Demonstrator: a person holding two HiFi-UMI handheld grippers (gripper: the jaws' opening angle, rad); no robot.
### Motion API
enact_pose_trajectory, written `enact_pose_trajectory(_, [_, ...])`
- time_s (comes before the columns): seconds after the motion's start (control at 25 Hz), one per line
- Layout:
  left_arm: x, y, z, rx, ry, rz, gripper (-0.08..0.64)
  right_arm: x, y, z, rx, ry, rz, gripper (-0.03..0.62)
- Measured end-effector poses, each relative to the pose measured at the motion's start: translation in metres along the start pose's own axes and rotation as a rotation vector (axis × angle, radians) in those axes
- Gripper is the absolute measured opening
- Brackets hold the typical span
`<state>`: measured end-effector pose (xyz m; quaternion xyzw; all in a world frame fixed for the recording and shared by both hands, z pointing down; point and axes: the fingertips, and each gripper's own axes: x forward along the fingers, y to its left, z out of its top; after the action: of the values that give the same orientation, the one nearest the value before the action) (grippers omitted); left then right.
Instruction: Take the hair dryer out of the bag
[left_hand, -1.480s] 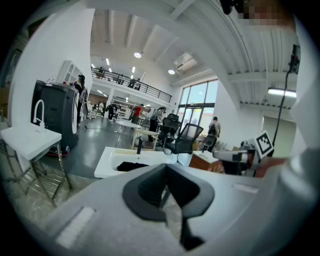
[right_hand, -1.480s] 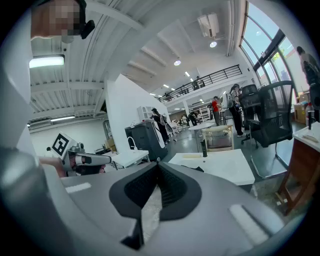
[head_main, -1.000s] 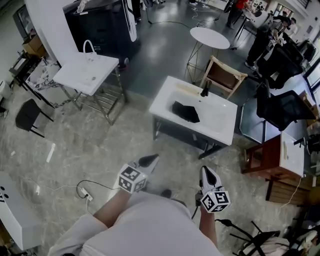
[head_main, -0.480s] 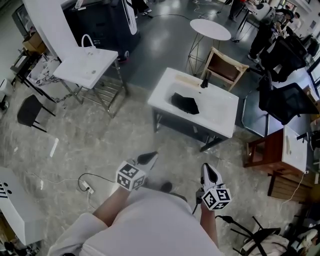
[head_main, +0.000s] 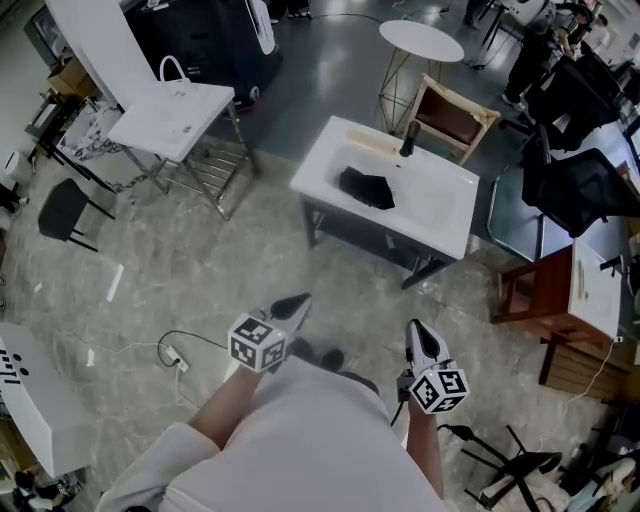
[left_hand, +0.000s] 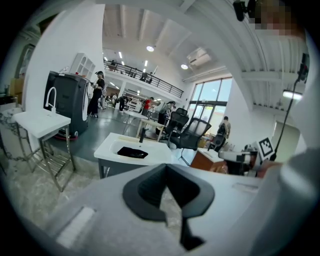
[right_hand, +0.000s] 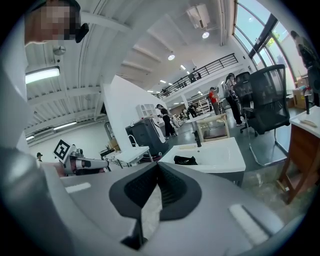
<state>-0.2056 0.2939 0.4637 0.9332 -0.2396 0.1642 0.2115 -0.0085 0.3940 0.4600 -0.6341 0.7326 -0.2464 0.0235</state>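
Observation:
A black bag (head_main: 366, 187) lies crumpled in the basin of a white sink table (head_main: 440, 215), some way ahead of me across the floor. No hair dryer shows. My left gripper (head_main: 298, 302) and right gripper (head_main: 418, 327) are held out low in front of the body, both shut and empty, far short of the table. In the left gripper view the shut jaws (left_hand: 166, 166) point toward the bag (left_hand: 132, 152). In the right gripper view the gripper (right_hand: 158, 165) also faces the bag (right_hand: 185, 160).
A dark upright faucet-like piece (head_main: 406, 140) stands at the table's far edge. Another white sink table (head_main: 175, 115) is at the left, a wooden chair (head_main: 450, 115) and round table (head_main: 420, 42) behind, an office chair (head_main: 570, 195) and wooden desk (head_main: 545, 300) at the right. A cable with a power strip (head_main: 170, 355) lies on the floor.
The whole view has advanced toward the sink table, which now looks slightly nearer and larger. Both grippers came along with the body and stayed shut.

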Motion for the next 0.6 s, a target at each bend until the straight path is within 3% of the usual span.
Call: enact_pose_trajectory(0.6, [0.044,0.003,0.004,-0.012,0.045,-0.011,-0.002,0.016,-0.039,0.008,0.014,0.033,-0.004,0.005])
